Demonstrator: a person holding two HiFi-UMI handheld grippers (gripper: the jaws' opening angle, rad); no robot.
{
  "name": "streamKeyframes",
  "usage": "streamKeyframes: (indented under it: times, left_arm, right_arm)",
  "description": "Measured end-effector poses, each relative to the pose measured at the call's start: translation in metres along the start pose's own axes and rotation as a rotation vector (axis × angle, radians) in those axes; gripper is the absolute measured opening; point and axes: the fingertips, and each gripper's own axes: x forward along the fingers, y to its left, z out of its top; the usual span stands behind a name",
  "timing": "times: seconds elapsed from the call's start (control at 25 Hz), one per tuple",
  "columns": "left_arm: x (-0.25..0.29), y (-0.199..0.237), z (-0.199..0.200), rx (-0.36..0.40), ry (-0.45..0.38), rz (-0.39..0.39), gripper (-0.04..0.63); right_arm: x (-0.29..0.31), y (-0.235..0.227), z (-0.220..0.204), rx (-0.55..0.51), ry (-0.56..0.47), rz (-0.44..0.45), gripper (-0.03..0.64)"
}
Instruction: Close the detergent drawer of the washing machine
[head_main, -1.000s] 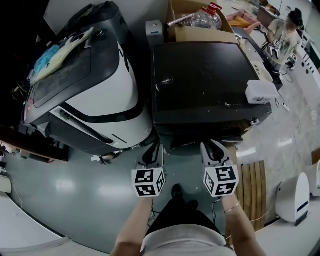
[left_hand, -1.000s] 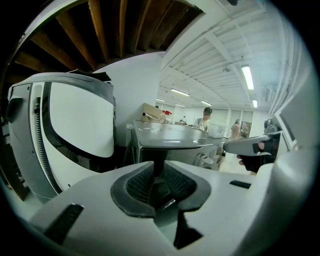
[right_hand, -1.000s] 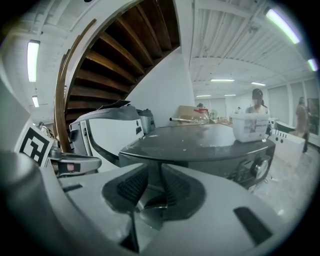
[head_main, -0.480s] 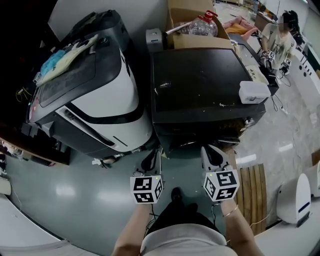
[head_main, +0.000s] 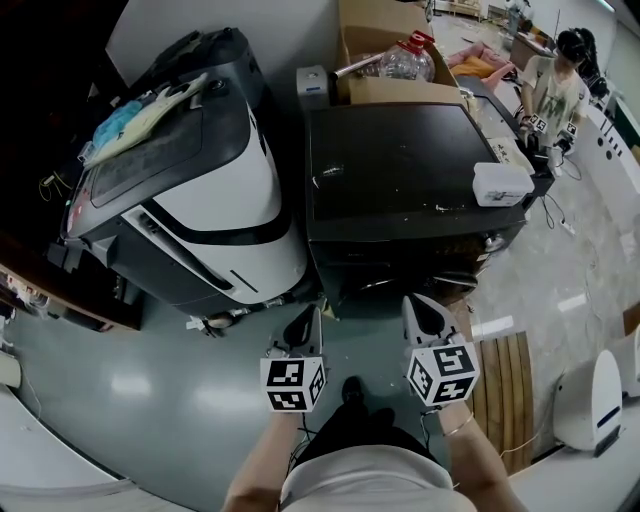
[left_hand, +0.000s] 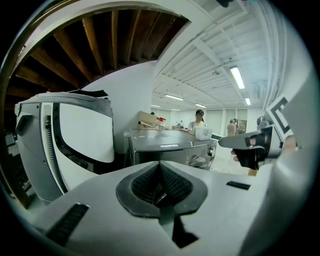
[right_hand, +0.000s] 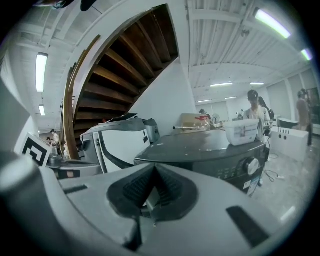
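The dark washing machine (head_main: 400, 170) stands in the middle of the head view, its control panel (head_main: 420, 262) facing me. That panel, with its round dial (right_hand: 248, 166), looks flush, and I cannot make out the detergent drawer as a separate part. My left gripper (head_main: 308, 318) hangs in the air just short of the machine's front left corner. My right gripper (head_main: 418, 305) is level with it before the front panel, touching nothing. Both have just closed. The left gripper's (left_hand: 160, 170) and the right gripper's (right_hand: 152, 174) ribbed pads meet with nothing between them.
A white-and-black machine (head_main: 200, 190) with cloths on top stands close on the left. A small white box (head_main: 503, 183) lies on the washer's right edge and a cardboard box (head_main: 385, 65) stands behind. A wooden pallet (head_main: 500, 385) lies at the right. A person (head_main: 555, 85) stands at the far right.
Both grippers have drawn a little back from the washer's front towards me, and their jaws have gone from apart to closed. The machine looks the same.
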Motion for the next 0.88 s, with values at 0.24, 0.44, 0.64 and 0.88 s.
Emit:
streamKeyframes:
  times: [0.24, 0.44, 0.64, 0.88]
  left_arm:
    - [-0.013, -0.001, 0.001, -0.001, -0.014, -0.001, -0.005]
    - [-0.019, -0.002, 0.002, 0.0, -0.024, -0.009, -0.005]
    - [-0.022, -0.002, 0.007, 0.003, -0.034, -0.01, -0.005]
    - [-0.024, 0.001, 0.008, -0.001, -0.041, -0.006, -0.005]
  right_arm:
    - [-0.011, 0.005, 0.001, -0.018, -0.005, -0.004, 0.002]
    - [-0.015, 0.009, 0.001, -0.035, -0.009, -0.007, 0.002]
    - [-0.02, 0.007, 0.003, -0.039, -0.013, -0.029, 0.002]
    - [-0.022, 0.005, 0.003, -0.04, -0.014, -0.044, 0.002]
